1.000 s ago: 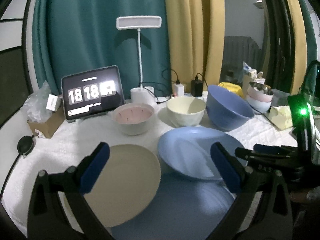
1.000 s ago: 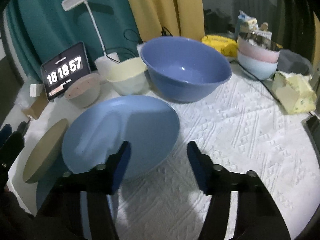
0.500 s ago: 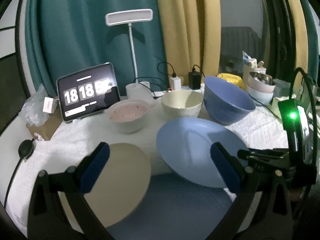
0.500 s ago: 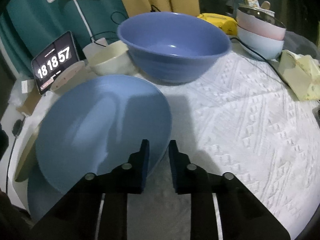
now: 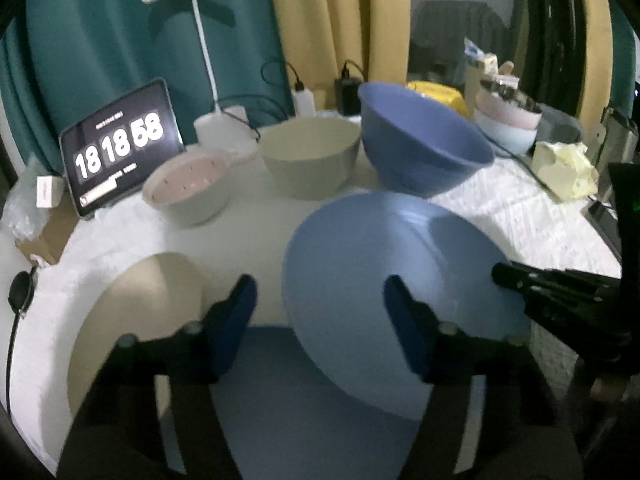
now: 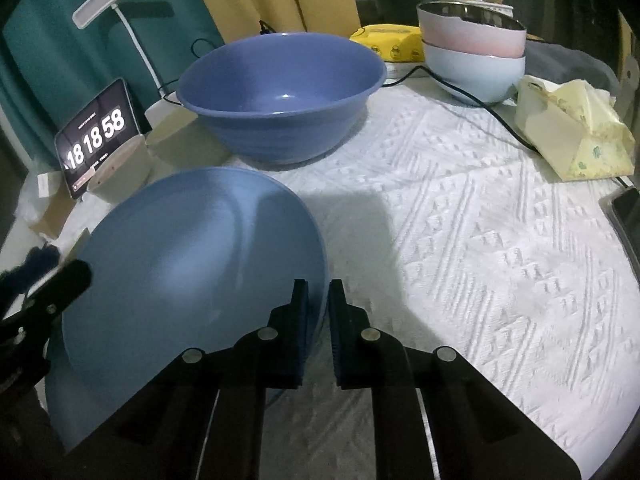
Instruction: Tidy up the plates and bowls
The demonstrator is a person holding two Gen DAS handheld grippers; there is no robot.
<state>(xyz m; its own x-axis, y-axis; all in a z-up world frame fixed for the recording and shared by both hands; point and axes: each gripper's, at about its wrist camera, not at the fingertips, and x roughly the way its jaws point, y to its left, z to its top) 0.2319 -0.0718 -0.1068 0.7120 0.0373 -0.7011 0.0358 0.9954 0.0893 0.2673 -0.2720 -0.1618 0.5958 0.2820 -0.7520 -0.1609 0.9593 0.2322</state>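
Note:
A light blue plate (image 6: 192,272) is tilted up on the white cloth, and its right rim sits between the pads of my right gripper (image 6: 318,308), whose jaws are closing on it. In the left wrist view that gripper (image 5: 500,274) clamps the plate (image 5: 380,280) from the right. My left gripper (image 5: 320,312) hovers low in front, jaws closing. The plate's left edge shows in their gap, untouched. One left finger (image 6: 70,276) appears by the plate's left rim. A beige plate (image 5: 140,320) lies to the left, partly over a second blue plate (image 5: 300,420). Behind stand pink (image 5: 188,184), cream (image 5: 312,160) and blue (image 6: 280,96) bowls.
A tablet clock (image 5: 120,144) and a white desk lamp (image 5: 224,128) stand at the back left, with chargers and cables. Stacked pink and pale blue bowls (image 6: 472,52), a yellow pack (image 6: 388,40) and a tissue pack (image 6: 572,136) are at the right. The white cloth (image 6: 480,240) covers the table.
My right gripper closed from wide open onto the blue plate's rim, and the plate now tilts up. My left gripper's jaws narrowed and it moved forward and lower toward the plates.

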